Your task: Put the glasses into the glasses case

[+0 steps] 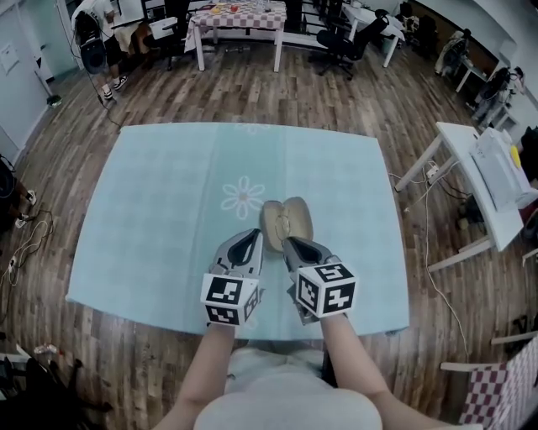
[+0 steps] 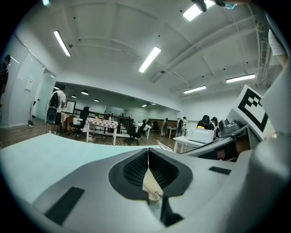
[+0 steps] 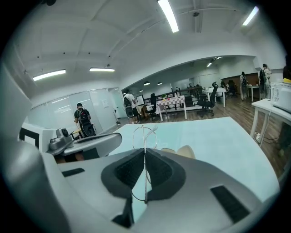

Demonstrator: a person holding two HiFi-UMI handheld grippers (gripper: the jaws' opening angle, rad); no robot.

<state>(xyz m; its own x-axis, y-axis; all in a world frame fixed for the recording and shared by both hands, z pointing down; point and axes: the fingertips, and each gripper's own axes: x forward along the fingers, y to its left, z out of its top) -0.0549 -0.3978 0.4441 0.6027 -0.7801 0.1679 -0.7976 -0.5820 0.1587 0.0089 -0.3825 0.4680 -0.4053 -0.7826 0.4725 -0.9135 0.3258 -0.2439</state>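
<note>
Nearest the person, the right hand-held gripper [image 3: 145,157] is clenched on the glasses [image 3: 145,133], a thin wire frame that stands up out of its shut jaws. One rim loops above the tips, and the rest runs down between the pads. Beside it, the left hand-held gripper [image 2: 148,154] is clamped on a beige edge, which appears to be the near rim of the glasses case [image 2: 152,184].

In the head view, the two hand-held grippers sit close together at the near side of the table [image 1: 160,218], which is covered in a pale blue cloth. The glasses case [image 1: 286,220] lies open just ahead of their tips, its two beige halves spread. From the right gripper's own view, the case [image 3: 185,151] shows just past the jaws.

The frame looks very light, springy and easy to bend, and the lenses would smudge or scratch. It is probably best held by the metal at the bridge or a hinge, with a gentle pinch. The case seems light enough to slide on the cloth, so pinning its rim makes sense. Beyond the table lie a wooden floor, a checked table [image 1: 239,17] and office chairs.
</note>
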